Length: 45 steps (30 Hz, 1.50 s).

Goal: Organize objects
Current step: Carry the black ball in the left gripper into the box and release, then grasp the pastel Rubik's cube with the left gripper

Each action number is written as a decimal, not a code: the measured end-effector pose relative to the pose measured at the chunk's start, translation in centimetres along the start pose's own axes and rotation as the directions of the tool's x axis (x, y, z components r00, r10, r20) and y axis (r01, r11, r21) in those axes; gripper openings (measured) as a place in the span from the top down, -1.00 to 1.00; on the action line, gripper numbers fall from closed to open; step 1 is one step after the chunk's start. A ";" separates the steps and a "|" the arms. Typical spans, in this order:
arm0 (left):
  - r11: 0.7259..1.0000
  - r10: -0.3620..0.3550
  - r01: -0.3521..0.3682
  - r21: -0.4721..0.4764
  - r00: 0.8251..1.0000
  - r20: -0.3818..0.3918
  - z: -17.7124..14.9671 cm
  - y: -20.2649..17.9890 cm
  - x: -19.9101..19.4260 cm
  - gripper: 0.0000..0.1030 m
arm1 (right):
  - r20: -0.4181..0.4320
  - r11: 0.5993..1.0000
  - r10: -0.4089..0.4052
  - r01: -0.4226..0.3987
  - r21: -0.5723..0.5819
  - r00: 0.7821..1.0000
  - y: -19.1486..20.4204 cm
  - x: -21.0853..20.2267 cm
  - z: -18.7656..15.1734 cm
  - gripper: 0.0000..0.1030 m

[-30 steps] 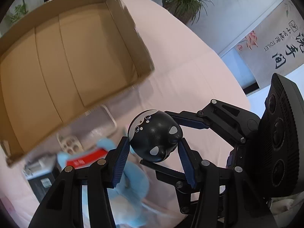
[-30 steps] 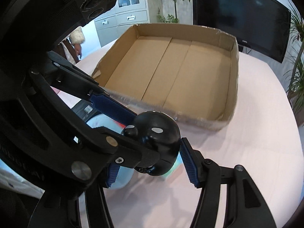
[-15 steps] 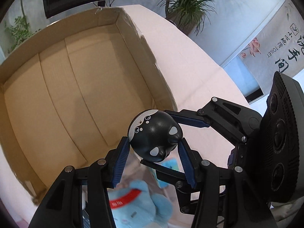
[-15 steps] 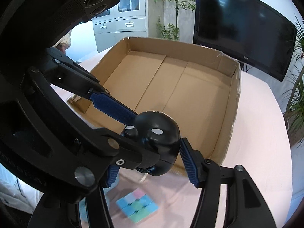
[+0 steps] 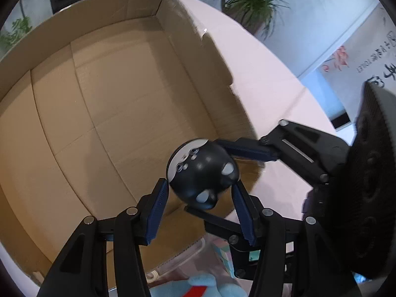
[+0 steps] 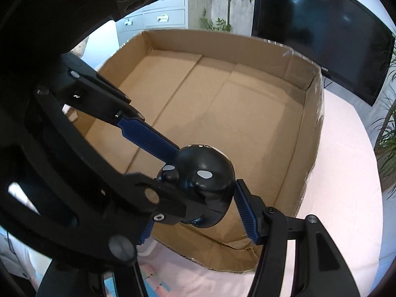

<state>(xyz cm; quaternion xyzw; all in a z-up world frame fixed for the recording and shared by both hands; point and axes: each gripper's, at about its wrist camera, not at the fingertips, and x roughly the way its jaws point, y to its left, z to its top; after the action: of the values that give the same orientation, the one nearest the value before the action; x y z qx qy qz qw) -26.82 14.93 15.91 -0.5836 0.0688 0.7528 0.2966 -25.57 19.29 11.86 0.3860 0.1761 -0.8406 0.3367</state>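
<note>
Only the left wrist view shows a blue plush toy [image 5: 195,285] at the bottom; only the right shows the television [image 6: 319,27]. Both grippers, left [image 5: 200,198] and right [image 6: 198,193], clamp their fingers on one black ball [image 5: 203,173] over the cardboard box [image 5: 104,113].

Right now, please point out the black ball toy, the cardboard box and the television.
black ball toy [image 5: 205,170]: left wrist view, its dark top.
cardboard box [image 6: 222,113]: right wrist view, inner floor.
television [image 6: 321,32]: right wrist view, screen.
</note>
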 end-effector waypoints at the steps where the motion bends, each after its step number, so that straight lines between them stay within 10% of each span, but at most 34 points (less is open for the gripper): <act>1: 1.000 0.019 -0.019 -0.001 1.000 0.009 0.0 -0.2 0.2 -0.01 | 0.003 1.000 -0.014 0.014 0.005 1.000 -0.1 0.0 -0.1 -0.12; 6: 0.998 0.055 -0.051 -0.040 0.995 0.085 -0.7 -0.7 -1.0 -0.63 | 0.039 0.997 -0.018 0.015 0.071 0.999 -1.0 -1.7 -0.8 -0.50; 21: 0.967 0.010 -0.003 -0.257 1.000 0.027 -10.5 -2.7 -0.7 -0.70 | 0.011 0.903 0.159 -0.150 0.403 0.987 3.1 -4.0 -12.1 -0.59; 24: 0.968 0.023 -0.020 -0.249 1.000 0.010 -11.7 -2.9 -0.2 -0.69 | -0.005 0.902 0.084 -0.074 0.426 0.996 4.9 -3.1 -12.9 -0.59; 35: 0.990 -0.058 0.053 -0.131 0.998 -0.037 -14.6 -5.9 0.8 -0.69 | -0.049 0.966 0.150 -0.136 0.222 0.987 5.0 -4.5 -16.2 -0.12; 45: 0.997 -0.072 0.073 0.018 0.995 -0.073 -14.2 -9.9 4.1 -0.69 | -0.001 0.978 0.132 -0.130 0.166 0.991 4.3 -6.5 -17.0 -0.40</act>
<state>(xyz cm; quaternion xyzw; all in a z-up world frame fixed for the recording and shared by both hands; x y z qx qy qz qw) -10.32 18.16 10.13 -0.6093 0.0660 0.7194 0.3270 -10.44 28.51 5.82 0.4285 0.0819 -0.8260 0.3570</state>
